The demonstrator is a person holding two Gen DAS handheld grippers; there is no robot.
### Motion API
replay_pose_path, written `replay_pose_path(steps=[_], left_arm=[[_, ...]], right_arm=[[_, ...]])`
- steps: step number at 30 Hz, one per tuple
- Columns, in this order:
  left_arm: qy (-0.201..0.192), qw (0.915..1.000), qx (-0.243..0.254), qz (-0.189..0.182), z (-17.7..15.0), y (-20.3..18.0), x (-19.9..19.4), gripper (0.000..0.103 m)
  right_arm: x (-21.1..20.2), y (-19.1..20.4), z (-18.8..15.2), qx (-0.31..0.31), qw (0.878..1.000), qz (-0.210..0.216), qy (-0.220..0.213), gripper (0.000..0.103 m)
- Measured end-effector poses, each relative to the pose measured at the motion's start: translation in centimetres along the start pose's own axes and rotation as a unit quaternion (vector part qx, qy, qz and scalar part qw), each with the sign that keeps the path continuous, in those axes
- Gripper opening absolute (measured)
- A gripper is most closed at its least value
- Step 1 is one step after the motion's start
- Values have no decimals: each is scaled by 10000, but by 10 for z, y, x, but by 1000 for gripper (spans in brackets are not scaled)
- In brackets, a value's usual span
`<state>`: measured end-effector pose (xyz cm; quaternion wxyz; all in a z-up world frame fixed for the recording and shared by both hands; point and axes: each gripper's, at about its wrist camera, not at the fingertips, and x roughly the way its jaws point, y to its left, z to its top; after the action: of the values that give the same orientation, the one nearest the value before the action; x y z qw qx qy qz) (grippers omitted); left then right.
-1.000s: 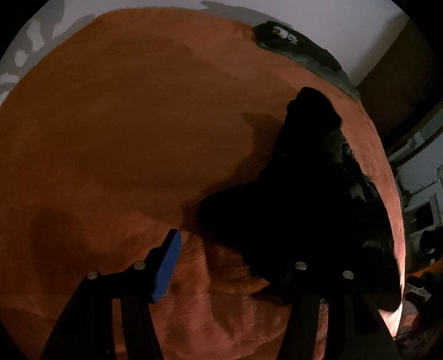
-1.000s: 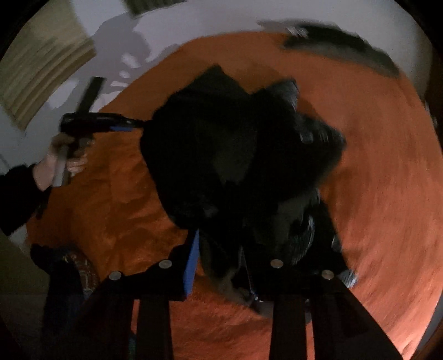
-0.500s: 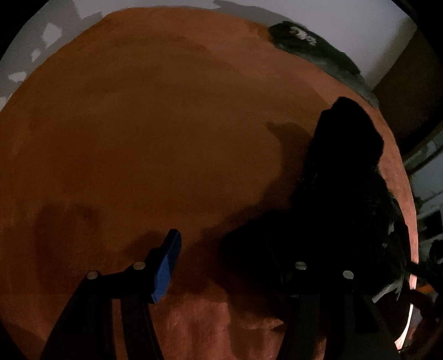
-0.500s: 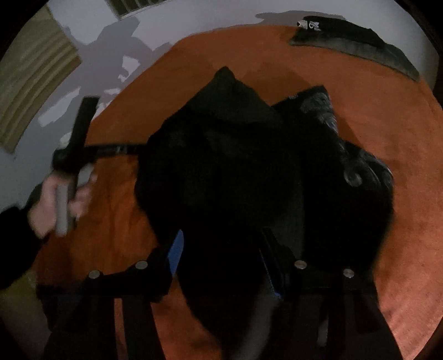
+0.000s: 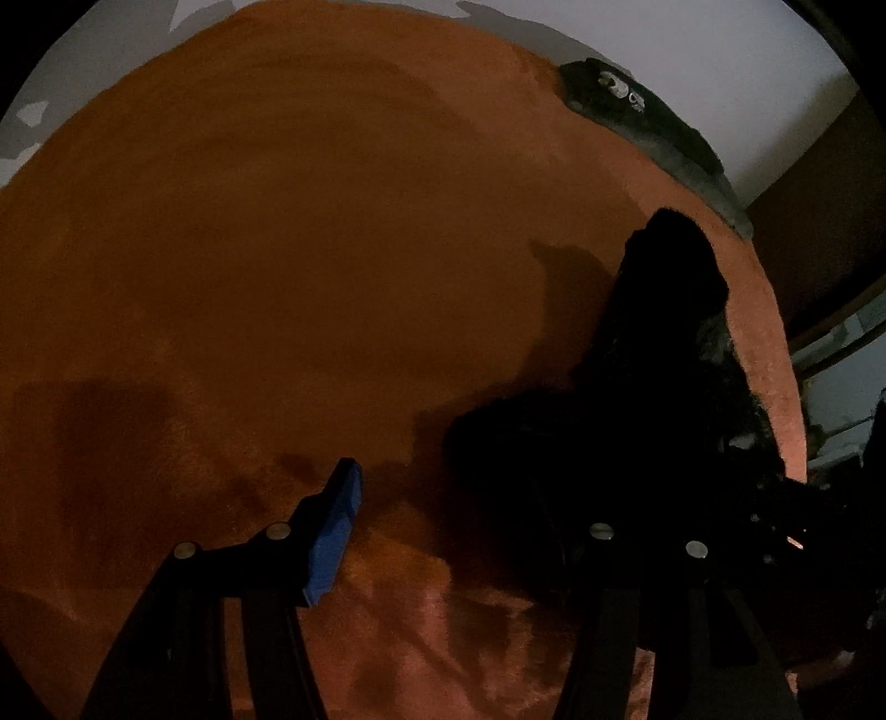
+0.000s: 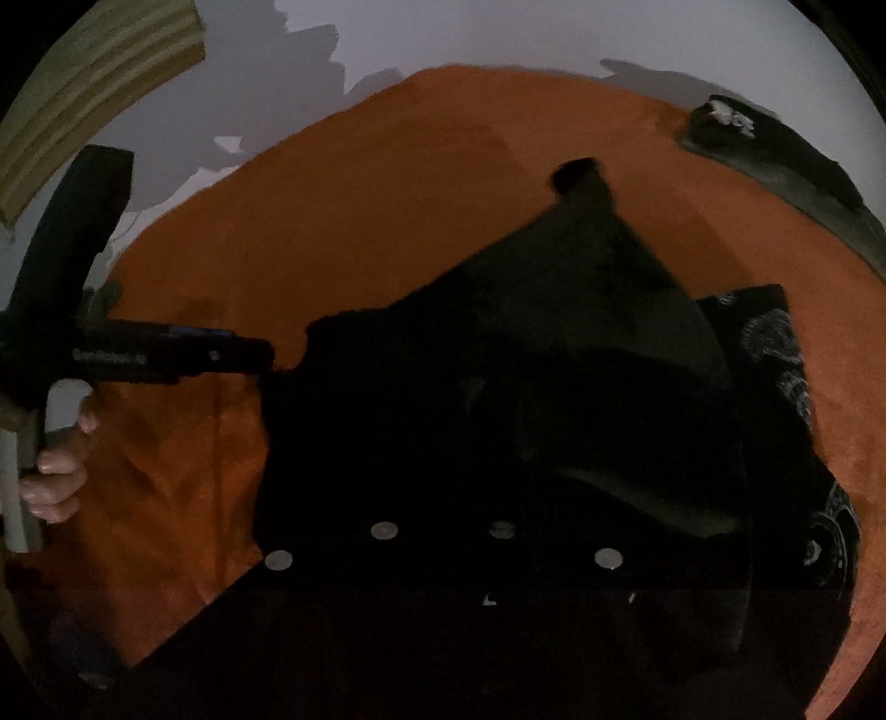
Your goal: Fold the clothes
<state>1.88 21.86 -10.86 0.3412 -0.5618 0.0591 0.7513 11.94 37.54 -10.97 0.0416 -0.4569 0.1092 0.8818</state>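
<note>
Lying crumpled on the orange blanket [image 6: 387,183], the black garment [image 6: 554,387] looking soft and limp, best taken along an edge; right gripper [image 6: 443,531] having just pinched shut on it, left gripper [image 5: 459,531] hovering spread wide, empty.

Left wrist view: mounted behind the left gripper [image 5: 443,526], angled steeply down and close over the orange blanket [image 5: 277,249], with the black garment [image 5: 637,415] at right. Right wrist view: set behind the right gripper [image 6: 443,545], likewise tilted down, very near the same garment, which fills its lower middle, and catching the left gripper from the side at far left. Shared by both: the blanket, the black garment, the folded dark garment [image 5: 648,133] at the far edge, the pale wall [image 6: 498,33].
</note>
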Motion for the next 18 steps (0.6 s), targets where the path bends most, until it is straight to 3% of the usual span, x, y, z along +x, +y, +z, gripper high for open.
replay_pose_path(steps=[4,7,9,13,18], left_arm=[[-81,9997,209,-125,-5,-12,-13,60],[-113,9990,338,-258,-8,-27,-19,60],[-67,9978,499,-439,-9,-38,-18,60],[-15,9917,1012,-788,-24,-64,-22,60],[88,9859,1478,-778,-40,-94,-18,63]], right_arm=[[-54,-7,-29,62,9986,69,-519,3],[-98,-14,-68,316,9972,284,-610,2],[-116,-16,-94,347,9973,306,-571,2],[-137,-18,-136,318,9988,-70,-368,2],[-145,-41,-187,1071,9940,-229,74,0]])
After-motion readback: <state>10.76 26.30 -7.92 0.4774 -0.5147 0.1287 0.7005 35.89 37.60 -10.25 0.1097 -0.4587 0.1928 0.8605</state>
